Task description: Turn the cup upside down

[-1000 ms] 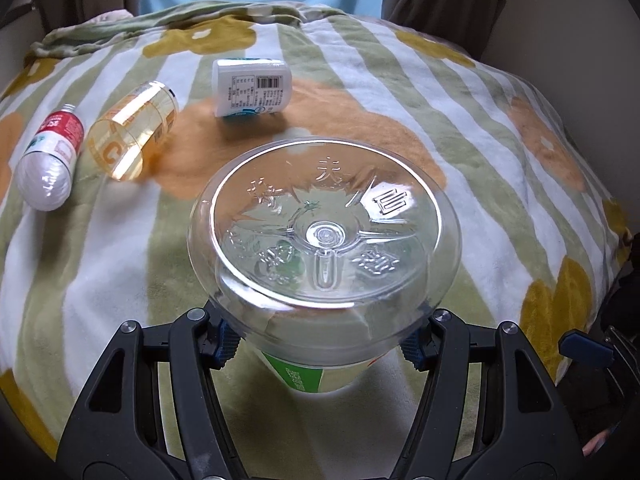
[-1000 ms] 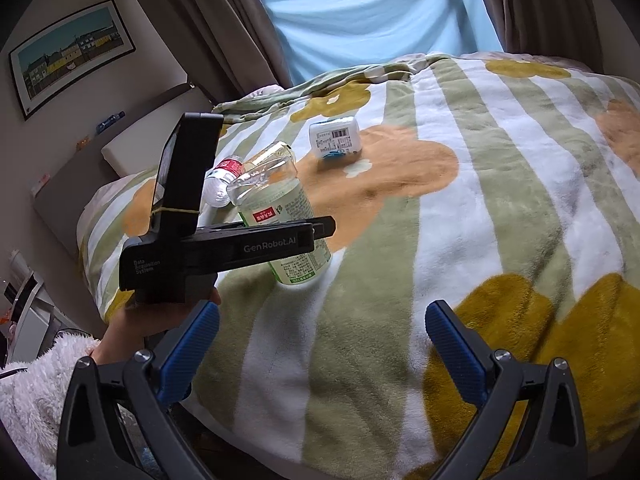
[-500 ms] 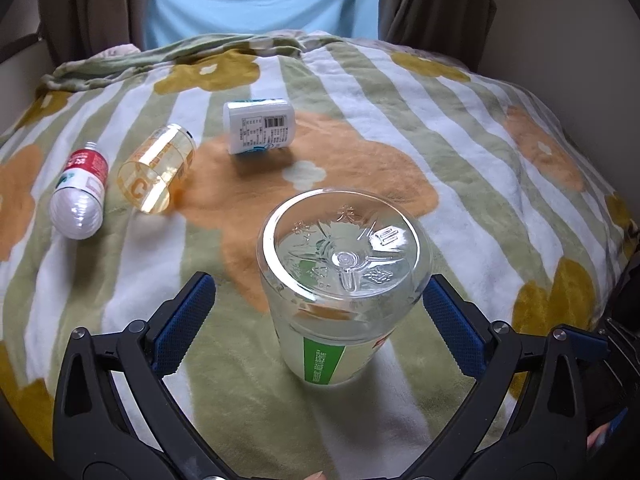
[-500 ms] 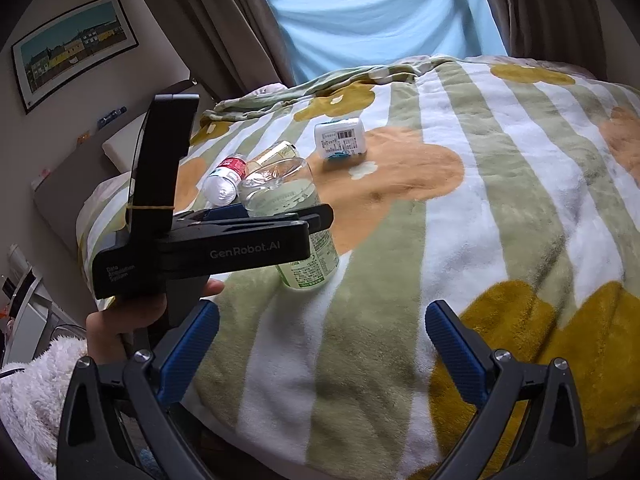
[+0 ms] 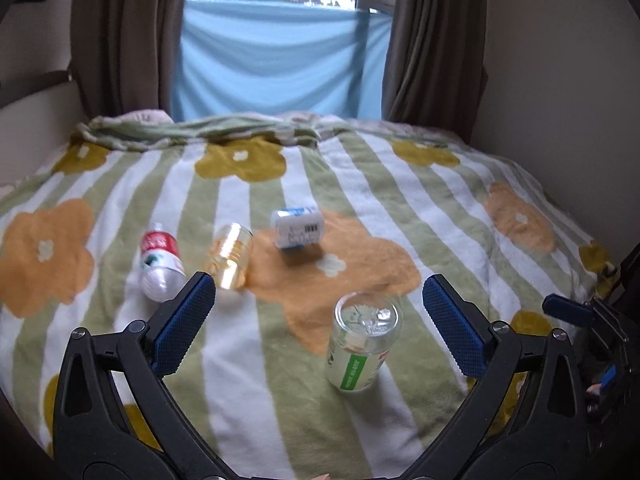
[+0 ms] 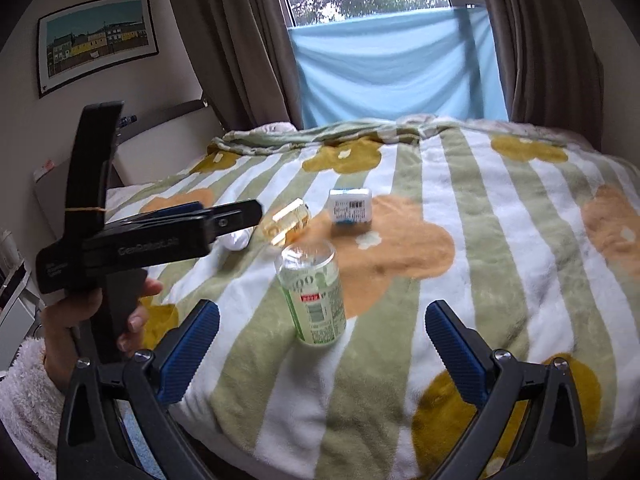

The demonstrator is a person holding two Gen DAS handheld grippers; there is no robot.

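A clear plastic cup (image 5: 362, 346) with a green label stands upside down on the flowered blanket, base up, leaning slightly. It also shows in the right wrist view (image 6: 314, 294). My left gripper (image 5: 318, 324) is open and empty, pulled back above and behind the cup, apart from it. In the right wrist view the left gripper (image 6: 224, 220) is raised to the left of the cup. My right gripper (image 6: 322, 346) is open and empty, near the bed's front edge, short of the cup.
A red-labelled water bottle (image 5: 160, 264), an amber jar (image 5: 230, 256) and a white box with a barcode (image 5: 298, 228) lie on the blanket (image 5: 440, 208) behind the cup. Curtains and a window stand at the far side. A wall runs along the right.
My left gripper opened, let go of the upside-down cup and drew back and up. The cup stays standing on the blanket. The right gripper barely moved.
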